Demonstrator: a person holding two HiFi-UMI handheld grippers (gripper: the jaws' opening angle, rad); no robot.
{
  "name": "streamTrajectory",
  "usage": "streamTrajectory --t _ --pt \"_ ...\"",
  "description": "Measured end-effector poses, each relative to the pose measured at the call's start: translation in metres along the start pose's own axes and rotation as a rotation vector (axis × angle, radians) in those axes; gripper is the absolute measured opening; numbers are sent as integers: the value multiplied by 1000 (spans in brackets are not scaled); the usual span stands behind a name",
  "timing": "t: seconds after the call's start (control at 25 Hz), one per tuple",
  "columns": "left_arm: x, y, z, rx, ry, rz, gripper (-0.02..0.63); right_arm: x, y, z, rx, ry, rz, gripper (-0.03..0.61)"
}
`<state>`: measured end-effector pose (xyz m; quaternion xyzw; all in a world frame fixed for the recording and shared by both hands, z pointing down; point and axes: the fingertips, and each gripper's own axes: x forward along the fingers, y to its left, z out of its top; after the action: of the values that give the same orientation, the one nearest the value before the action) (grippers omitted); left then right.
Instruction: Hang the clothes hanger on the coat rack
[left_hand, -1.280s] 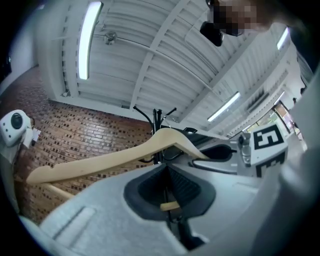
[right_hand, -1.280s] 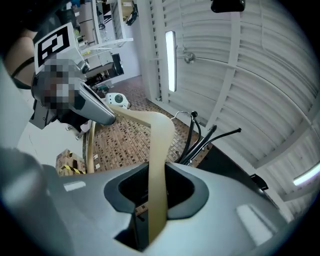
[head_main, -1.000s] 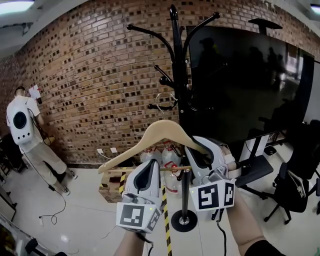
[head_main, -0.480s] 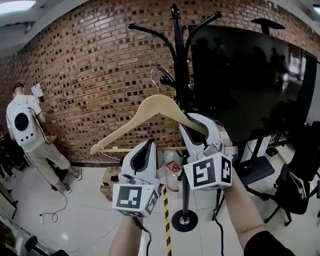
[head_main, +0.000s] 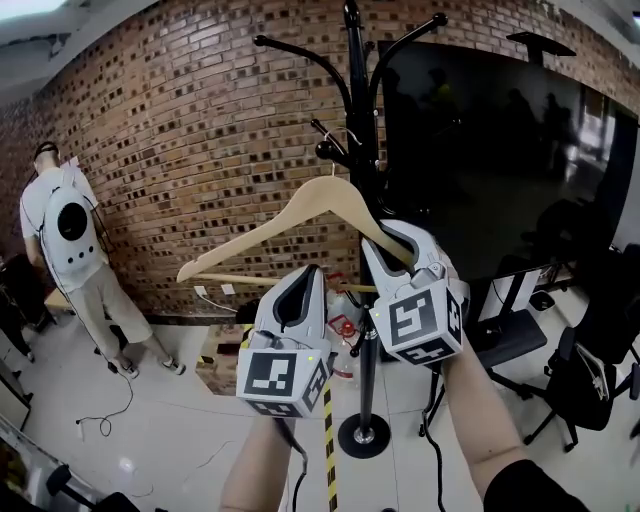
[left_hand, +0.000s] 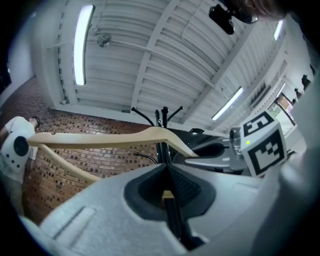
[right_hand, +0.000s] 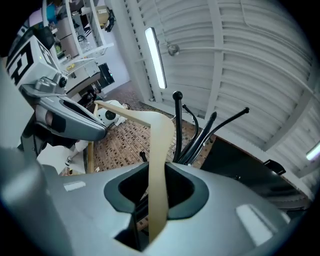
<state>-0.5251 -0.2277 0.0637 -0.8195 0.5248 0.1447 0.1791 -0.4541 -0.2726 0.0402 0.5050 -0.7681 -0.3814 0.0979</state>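
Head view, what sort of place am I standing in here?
Likely an office or lab room: a brick wall, a large dark screen on a stand, and a black office chair.

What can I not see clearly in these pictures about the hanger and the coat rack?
- Hook of the clothes hanger: head view, thin wire lost against the dark pegs of the coat rack; whether it sits on a peg cannot be told.
- Hanger's right end: head view, covered by the right gripper.
- Hanger's lower bar: left gripper view, only a small piece shows between the jaws of the left gripper.
- Rack's top: head view, cut by the upper edge.
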Motion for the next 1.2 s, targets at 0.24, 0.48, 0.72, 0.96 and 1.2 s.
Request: streamTrajectory --t 0.24,0.48,0.72,0.96,1.2 --pt "12 -4 -9 -3 21 -4 5 11 5 -23 49 52 12 97" --pt "20 -14 -33 6 58 -35 5 17 10 -54 74 99 33 97" --pt "21 -24 -56 12 98 -45 5 21 25 -93 103 163 51 97" --pt "22 -29 -83 1 148 -38 5 20 38 -124 107 197 78 97" --pt "21 -26 -105 -12 174 -19 5 21 44 -137 84 189 73 97"
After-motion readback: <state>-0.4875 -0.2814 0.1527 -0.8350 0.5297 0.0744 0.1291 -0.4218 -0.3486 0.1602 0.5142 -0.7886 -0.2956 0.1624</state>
